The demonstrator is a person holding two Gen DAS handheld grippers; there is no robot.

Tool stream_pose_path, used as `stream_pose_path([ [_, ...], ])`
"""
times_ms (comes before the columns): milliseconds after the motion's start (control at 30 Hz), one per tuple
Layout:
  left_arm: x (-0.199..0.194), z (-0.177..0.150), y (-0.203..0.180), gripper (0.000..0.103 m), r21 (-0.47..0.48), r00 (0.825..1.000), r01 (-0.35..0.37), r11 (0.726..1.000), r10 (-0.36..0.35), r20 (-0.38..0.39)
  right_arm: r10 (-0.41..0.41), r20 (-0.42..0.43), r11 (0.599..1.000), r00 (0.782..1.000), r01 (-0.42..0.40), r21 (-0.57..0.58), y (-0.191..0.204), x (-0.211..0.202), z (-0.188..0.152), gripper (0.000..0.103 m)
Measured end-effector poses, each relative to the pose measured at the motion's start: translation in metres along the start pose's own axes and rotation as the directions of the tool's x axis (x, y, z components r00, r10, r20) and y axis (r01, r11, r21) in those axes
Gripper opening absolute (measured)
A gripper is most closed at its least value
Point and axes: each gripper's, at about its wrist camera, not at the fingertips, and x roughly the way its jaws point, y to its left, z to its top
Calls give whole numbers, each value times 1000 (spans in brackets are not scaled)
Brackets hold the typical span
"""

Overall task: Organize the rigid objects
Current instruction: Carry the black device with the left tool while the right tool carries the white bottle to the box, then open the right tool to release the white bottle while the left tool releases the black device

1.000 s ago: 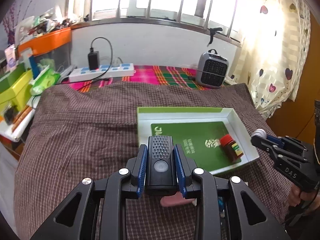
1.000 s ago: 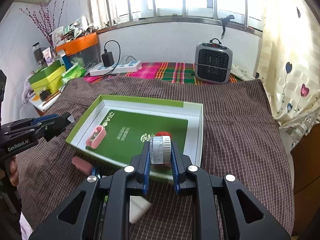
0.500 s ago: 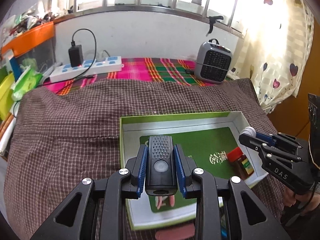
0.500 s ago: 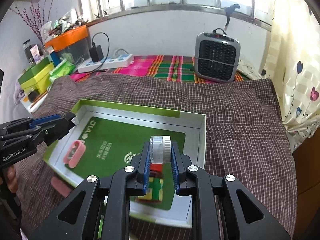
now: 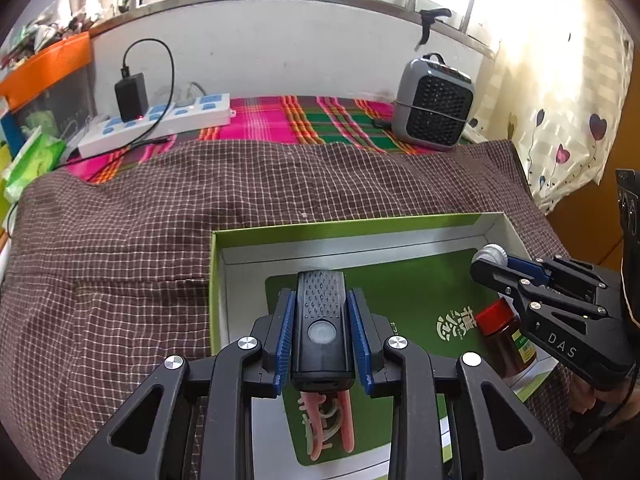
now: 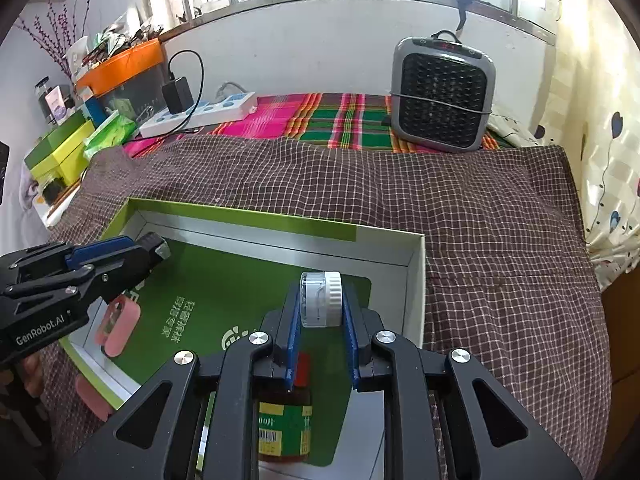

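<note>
So the whole surface is covered by a brown checked cloth [image 6: 500, 240], with a bright pink and green plaid cloth [image 6: 320, 116] showing along the far edge by the wall. Sitting on the brown cloth is a shallow box [image 6: 416, 280] with green outer sides, white inner walls and a green printed sheet lying flat in the bottom.

At the far right corner there's a grey fan heater [image 6: 442, 94], and toward the far left a white power strip [image 5: 160, 122] with a black adapter plugged into it.

The left gripper [image 5: 323, 320] is clamped on a black rectangular gadget [image 5: 322, 320] with a round button on top, hanging over the left half of the box. The right gripper [image 6: 320, 314] is pinched tight on a small clear jar with a white cap [image 6: 320, 300], over the right half of the box.

Inside the box, a brown bottle with a red cap [image 5: 506, 340] stands near the right wall, right under the right gripper. A pink hair claw [image 5: 326, 424] lies on the green sheet near the front left. Another pink thing [image 6: 94, 398] lies on the cloth just outside the box's front edge, can't tell what it is.
</note>
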Motion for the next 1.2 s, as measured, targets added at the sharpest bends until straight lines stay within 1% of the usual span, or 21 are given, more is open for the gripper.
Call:
stream_pose_path([
  [133, 1, 0, 0, 26, 4, 1000, -4, 1000, 4, 5, 5, -9, 1000, 1000, -4, 3, 0, 4, 0, 20],
  [400, 7, -1, 0, 26, 2, 1000, -5, 1000, 5, -11, 14, -21, 1000, 1000, -14, 6, -1, 7, 0, 20],
  [767, 8, -2, 3, 26, -9, 1000, -6, 1000, 5, -16, 4, -19, 1000, 1000, -4, 0, 1, 8, -1, 20],
  [833, 7, -2, 4, 27, -13, 1000, -6, 1000, 6, -15, 2, -19, 1000, 1000, -2, -2, 1, 8, -1, 20],
  [867, 7, -2, 4, 30, -16, 1000, -8, 1000, 8, -13, 2, -19, 1000, 1000, -2, -2, 1, 8, -1, 20],
  [933, 6, -2, 5, 33, -20, 1000, -7, 1000, 7, -10, 4, -17, 1000, 1000, -4, -1, 1, 8, -1, 23],
  [967, 5, -2, 5, 34, -22, 1000, -8, 1000, 8, -10, 2, -16, 1000, 1000, -2, -1, 1, 8, -1, 24],
  [1033, 5, -2, 5, 34, -24, 1000, -8, 1000, 8, -10, 1, -13, 1000, 1000, -1, -3, 2, 7, -1, 30],
  [1100, 5, -2, 5, 35, -25, 1000, -8, 1000, 7, -10, 3, -12, 1000, 1000, -3, 0, 2, 7, -1, 33],
  [1200, 4, -1, 4, 38, -22, 1000, -5, 1000, 4, -8, 2, -11, 1000, 1000, -2, 1, 3, 6, -1, 35],
])
